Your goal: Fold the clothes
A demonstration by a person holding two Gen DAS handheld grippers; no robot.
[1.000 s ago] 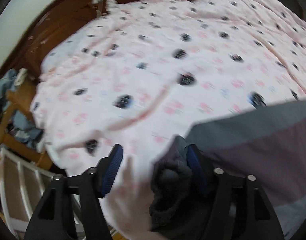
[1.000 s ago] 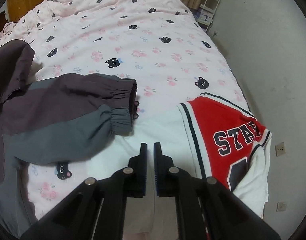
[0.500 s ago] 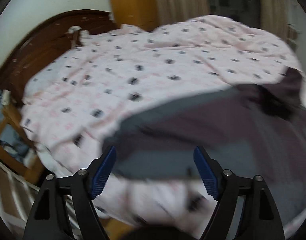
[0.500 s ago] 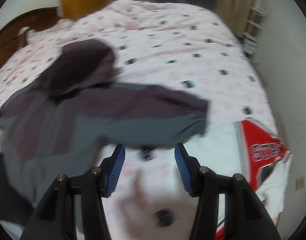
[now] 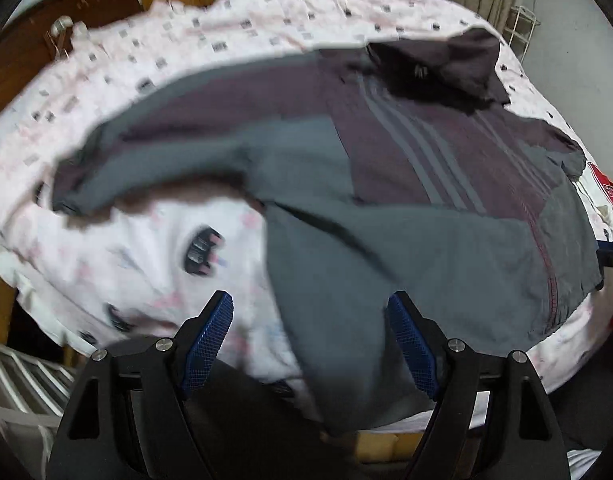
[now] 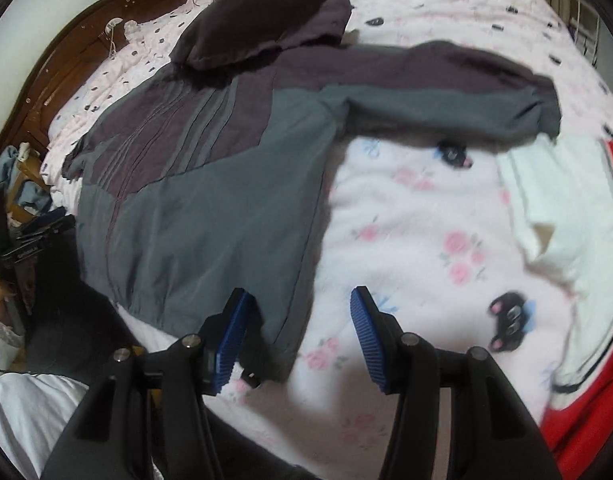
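Both grippers have let go and spread since a second ago, when the left one was pinching the cuff and the right one was pressed together; the jacket (image 6: 194,184) is now lying flat on the bed (image 6: 418,232).

In the right wrist view the jacket is running with its long axis from the near hem to the far hood (image 6: 262,16), tilted slightly rightward, and one sleeve (image 6: 446,96) is stretching out to the right, its cuff reaching the white edge of the red jersey (image 6: 586,240). In the left wrist view the other sleeve (image 5: 154,160) is reaching left and is blurred.

The right gripper (image 6: 302,336) is standing wide apart, holding nothing, over the jacket's near right corner. The left gripper (image 5: 310,340) is likewise wide apart and empty, above the hem at the near bed edge.

Open bedding is lying to the right of the jacket body, between it and the jersey, and beyond the hood toward the dark headboard (image 6: 66,68).
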